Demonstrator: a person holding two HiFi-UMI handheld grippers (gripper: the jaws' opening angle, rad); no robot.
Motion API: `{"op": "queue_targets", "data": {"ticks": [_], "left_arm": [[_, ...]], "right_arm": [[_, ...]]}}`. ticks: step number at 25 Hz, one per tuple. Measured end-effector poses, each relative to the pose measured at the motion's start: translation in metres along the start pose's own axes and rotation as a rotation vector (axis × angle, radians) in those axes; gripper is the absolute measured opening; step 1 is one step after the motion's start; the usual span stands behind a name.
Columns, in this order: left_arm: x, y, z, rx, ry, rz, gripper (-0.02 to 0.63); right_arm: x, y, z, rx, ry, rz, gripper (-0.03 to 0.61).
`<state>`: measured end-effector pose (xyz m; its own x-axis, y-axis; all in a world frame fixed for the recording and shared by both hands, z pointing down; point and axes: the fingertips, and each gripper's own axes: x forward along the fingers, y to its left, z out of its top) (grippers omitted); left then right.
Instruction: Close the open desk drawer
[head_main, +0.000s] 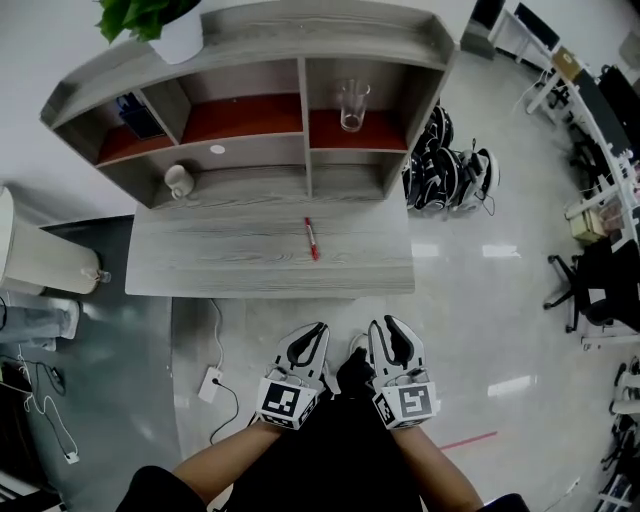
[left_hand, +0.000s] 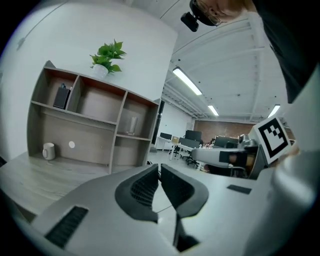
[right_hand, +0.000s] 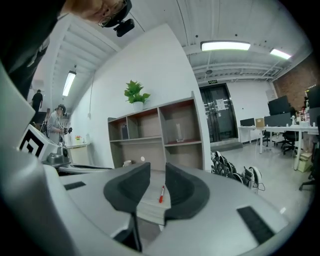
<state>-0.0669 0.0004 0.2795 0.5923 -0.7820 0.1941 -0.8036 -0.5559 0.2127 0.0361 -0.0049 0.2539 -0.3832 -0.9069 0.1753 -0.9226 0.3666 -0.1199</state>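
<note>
Head view: left gripper (head_main: 312, 335) jaws nearly together, slim gap, empty; right gripper (head_main: 386, 332) jaws apart, empty. Red pen (head_main: 312, 240) on desk (head_main: 220, 255).

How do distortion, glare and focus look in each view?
Head view: fisheye bows the desk edges; light patches glare on the floor. Left gripper view: dark rounded corners, shelf leaning and curved. Right gripper view: same dark corners, ceiling lamp blown out, pen on the desk still readable.

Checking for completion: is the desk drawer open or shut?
Shut, apparently: head view shows nothing jutting past the desk front edge; drawer front itself hidden.
</note>
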Motion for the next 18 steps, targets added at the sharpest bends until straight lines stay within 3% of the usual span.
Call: {"op": "queue_targets", "data": {"ticks": [1, 10, 18], "left_arm": [[-0.003, 0.000, 0.005, -0.007, -0.010, 0.004, 0.023], [-0.029, -0.012, 0.055, 0.039, -0.111, 0.034, 0.014], [-0.029, -0.029, 0.066, 0.069, -0.154, 0.019, 0.014]], "right_arm": [[-0.001, 0.003, 0.005, 0.003, -0.011, 0.001, 0.100], [-0.019, 0.041, 0.034, -0.029, -0.081, 0.040, 0.049], [-0.034, 0.037, 0.050, -0.087, -0.096, 0.032, 0.017]]}}
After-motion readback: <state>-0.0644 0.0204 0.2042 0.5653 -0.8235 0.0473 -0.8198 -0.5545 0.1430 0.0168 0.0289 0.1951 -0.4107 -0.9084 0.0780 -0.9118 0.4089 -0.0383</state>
